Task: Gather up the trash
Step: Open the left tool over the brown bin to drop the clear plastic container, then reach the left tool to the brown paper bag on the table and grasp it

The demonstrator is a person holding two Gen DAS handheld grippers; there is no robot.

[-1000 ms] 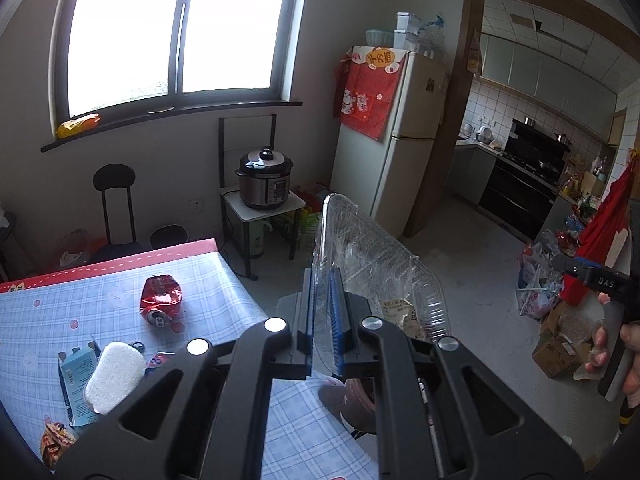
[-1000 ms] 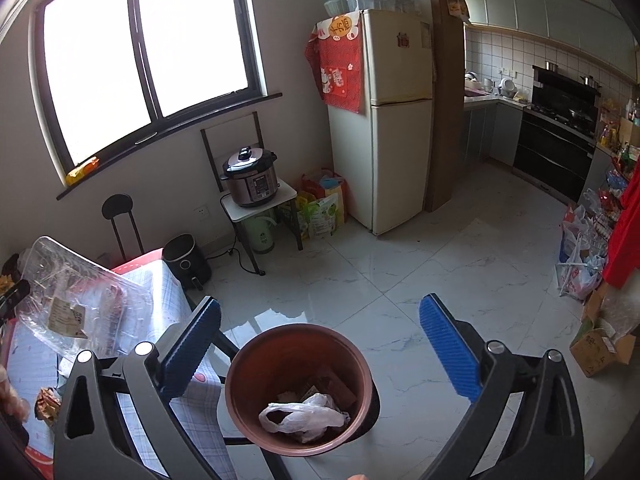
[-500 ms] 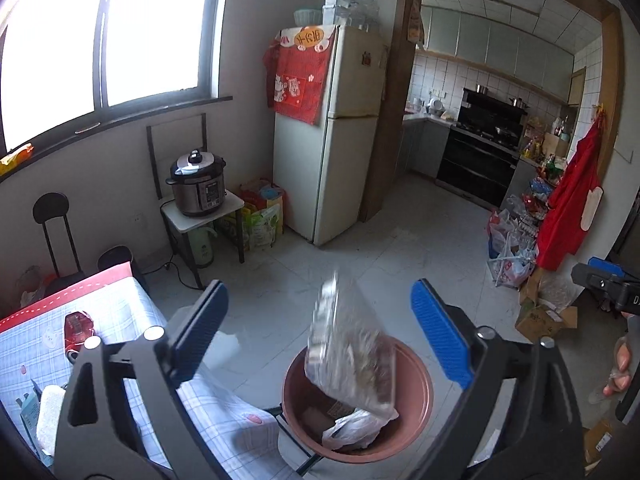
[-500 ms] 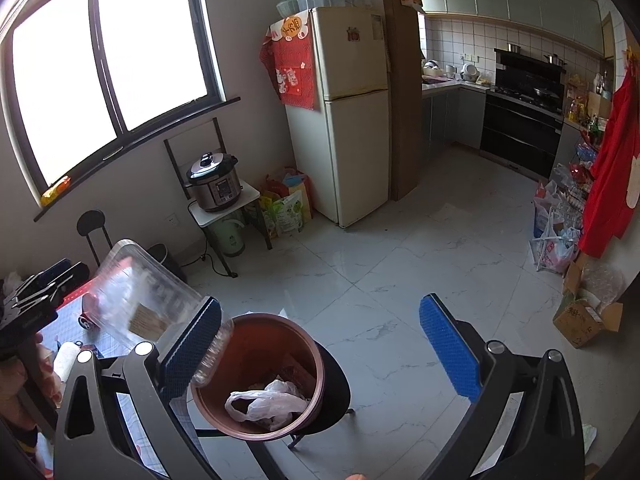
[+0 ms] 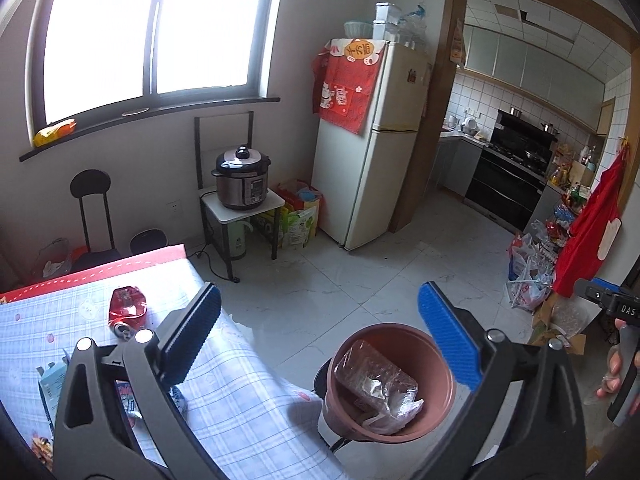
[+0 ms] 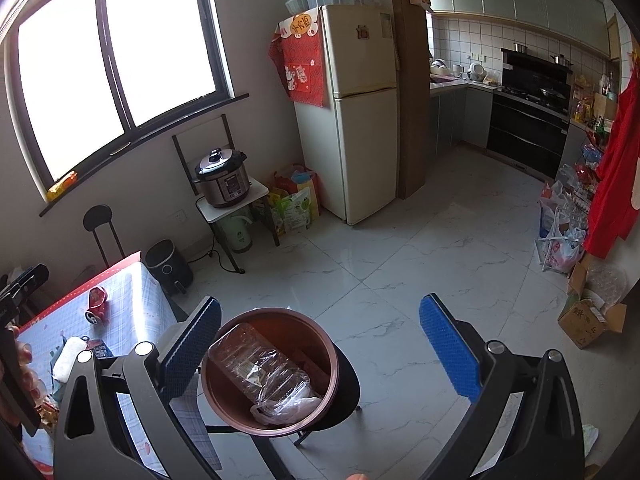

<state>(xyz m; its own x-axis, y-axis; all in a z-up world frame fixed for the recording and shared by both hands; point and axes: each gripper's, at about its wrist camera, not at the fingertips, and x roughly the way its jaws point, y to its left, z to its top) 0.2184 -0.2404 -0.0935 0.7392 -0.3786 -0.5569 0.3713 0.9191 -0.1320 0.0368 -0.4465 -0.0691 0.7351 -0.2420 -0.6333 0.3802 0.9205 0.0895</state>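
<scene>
We're holding the left hand-held gripper (image 5: 318, 336) spread wide; its jaws have just been opening and nothing is sitting between them now. Right hand-held gripper (image 6: 320, 338) is also standing wide apart, nothing pinched.

The clear plastic container (image 5: 374, 378) is lying tilted inside the brown bin (image 5: 436, 420), on top of a white plastic bag (image 6: 288, 408) that's sitting at the bin's bottom. In the right wrist view the bin is showing just beside the left blue pad (image 6: 192, 350), on a black stand off the tabletop's edge.

Left of the bin we're seeing the tabletop (image 5: 248, 400) with a blue checked cloth and a red border. Trash lying on it: a crushed red can (image 5: 127, 308) near the far edge, a light blue carton (image 5: 50, 380) and a white pad-like item (image 6: 68, 358) closer in, plus some small wrappers at the near-left corner, too hidden to tell apart.

At the right edge of the left wrist view, a hand (image 5: 614, 364) is gripping the other gripper's handle; in the right wrist view fingers (image 6: 24, 360) are showing at the left edge on a black handle.

Further back: a pressure cooker (image 5: 242, 178) is sitting on a small white stand, bags of goods just beside it on the floor, then a cream fridge (image 5: 380, 148) with a red cloth draped over its top. A window (image 5: 156, 32) is running along the back wall, with an orange packet on its sill. The kitchen with a black stove (image 5: 516, 168) is showing through the doorway at far right.
</scene>
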